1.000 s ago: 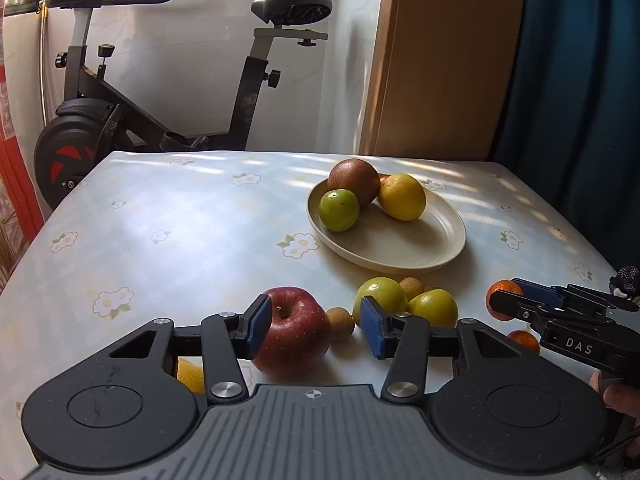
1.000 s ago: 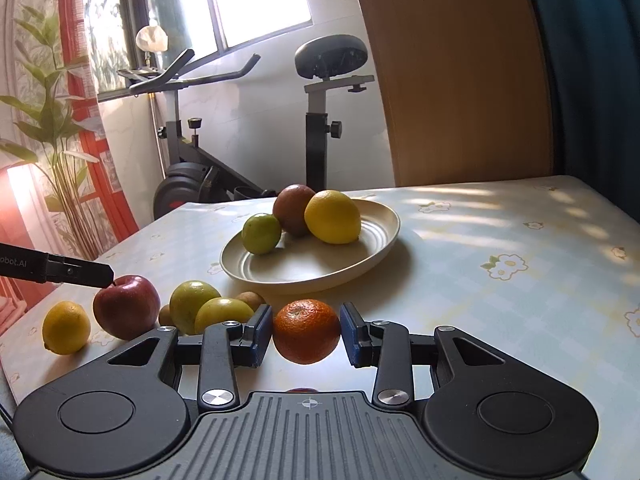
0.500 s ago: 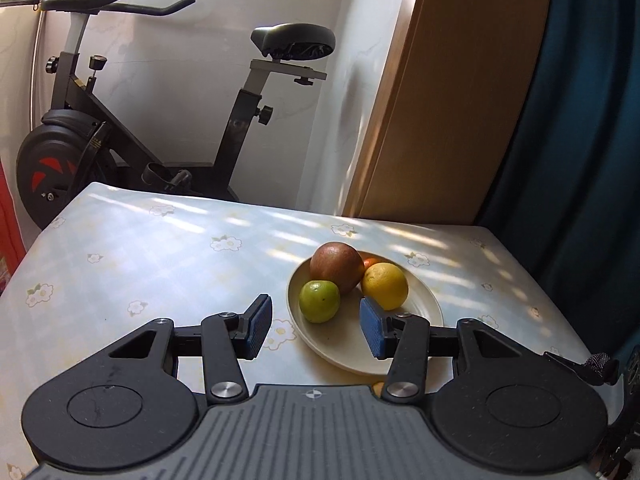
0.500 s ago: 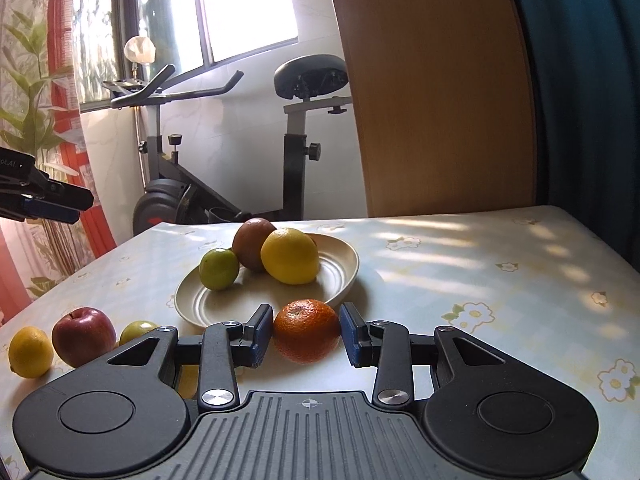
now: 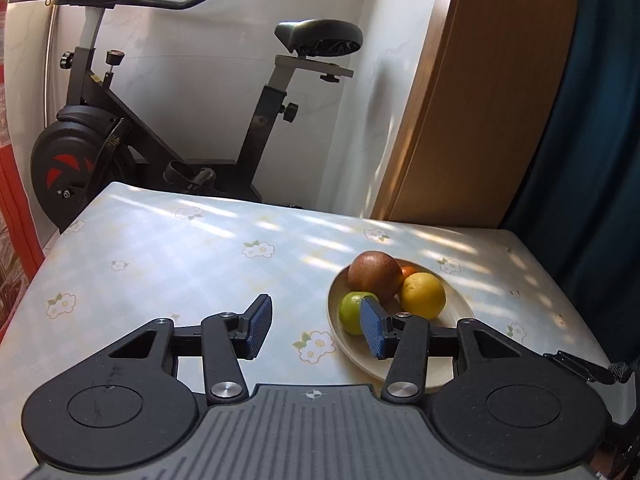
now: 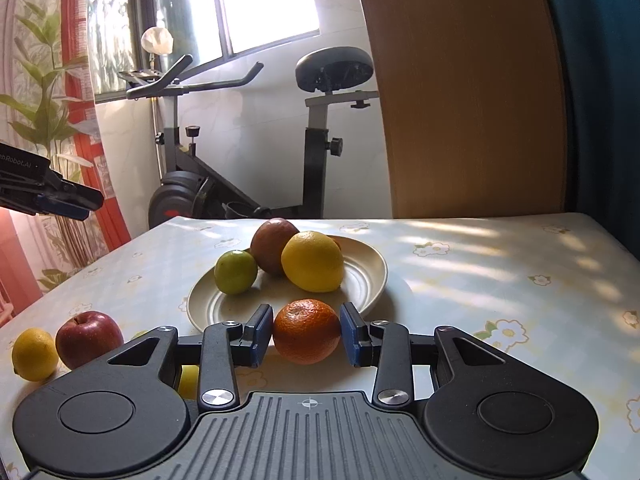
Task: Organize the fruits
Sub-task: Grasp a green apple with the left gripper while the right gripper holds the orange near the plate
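Sunlight stripes a flower-printed tabletop [image 5: 180,264] with an exercise bike [image 5: 192,92] against the white wall behind it and a wooden panel to the right. From the left wrist, the left hand-held gripper [image 5: 316,330] hangs above the cloth with its blue pads apart and nothing between them, released and idle, probably kept clear while the other hand works. Just past its right finger sits the cream plate [image 5: 460,308], carrying a green lime [image 5: 352,308], a brownish-red round fruit [image 5: 374,274], a yellow lemon [image 5: 424,296] and a sliver of something orange behind them; they are bunched at the plate's far side, which leaves its near half bare for more fruit. From the right wrist, the right hand-held gripper [image 6: 307,332] is clenched on an orange tangerine [image 6: 307,332], both pads pressing its sides at its widest part, a sensible hold for a round, slightly soft fruit. It hangs just before the near rim of the plate [image 6: 372,276], so the next step looks like carrying it over the rim and setting it in the bare space. At near left a red apple [image 6: 89,338] and a second lemon [image 6: 34,354] wait on the cloth, touching each other, with a bit of yellow-green fruit [image 6: 188,380] peeking behind the gripper body. The left gripper's tip [image 6: 60,200] shows high at the left edge.
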{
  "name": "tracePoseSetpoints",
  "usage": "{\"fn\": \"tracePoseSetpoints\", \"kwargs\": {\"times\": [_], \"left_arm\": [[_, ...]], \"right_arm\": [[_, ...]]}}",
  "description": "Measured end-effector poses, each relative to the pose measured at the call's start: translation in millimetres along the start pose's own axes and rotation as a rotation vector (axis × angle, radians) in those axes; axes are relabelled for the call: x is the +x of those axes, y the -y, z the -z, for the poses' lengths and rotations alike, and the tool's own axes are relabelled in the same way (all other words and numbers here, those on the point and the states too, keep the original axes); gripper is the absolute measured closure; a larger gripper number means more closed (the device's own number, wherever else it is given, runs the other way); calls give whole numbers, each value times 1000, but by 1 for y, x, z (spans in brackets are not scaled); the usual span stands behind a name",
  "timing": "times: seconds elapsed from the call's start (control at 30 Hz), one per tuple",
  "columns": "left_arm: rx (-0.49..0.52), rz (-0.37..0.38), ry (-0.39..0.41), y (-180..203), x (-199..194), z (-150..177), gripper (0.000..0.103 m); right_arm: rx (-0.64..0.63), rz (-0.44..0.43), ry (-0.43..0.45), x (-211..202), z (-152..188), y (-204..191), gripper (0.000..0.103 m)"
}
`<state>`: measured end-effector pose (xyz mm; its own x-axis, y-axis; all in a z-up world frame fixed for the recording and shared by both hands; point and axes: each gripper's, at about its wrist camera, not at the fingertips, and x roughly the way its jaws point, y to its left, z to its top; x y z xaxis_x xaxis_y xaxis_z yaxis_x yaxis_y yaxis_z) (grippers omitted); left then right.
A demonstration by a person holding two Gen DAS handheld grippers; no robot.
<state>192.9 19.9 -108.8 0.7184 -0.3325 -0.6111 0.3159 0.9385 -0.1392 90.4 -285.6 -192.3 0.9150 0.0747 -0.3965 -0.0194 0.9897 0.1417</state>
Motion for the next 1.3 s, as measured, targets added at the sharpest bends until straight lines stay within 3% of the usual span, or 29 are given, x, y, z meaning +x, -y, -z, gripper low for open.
{"fn": "tracePoseSetpoints", "kwargs": {"times": [0.13,0.47,0.67,0.93,1.3], "left_arm": [[56,38,-122,21,17,14,52],[184,122,-297,49,44,37,52],[280,133,-329,55,51,44,52],[333,136,-387,63,68,47,52],[317,143,-418,66,84,51,53]], "right_arm": [[-3,17,-16,0,4,-5,69],[-35,19,-7,-4,8,-13,69],[-23,21,-9,-4,8,-9,69],[-12,18,-9,-3,9,-5,69],[1,18,-17,-1,11,-1,69]]}}
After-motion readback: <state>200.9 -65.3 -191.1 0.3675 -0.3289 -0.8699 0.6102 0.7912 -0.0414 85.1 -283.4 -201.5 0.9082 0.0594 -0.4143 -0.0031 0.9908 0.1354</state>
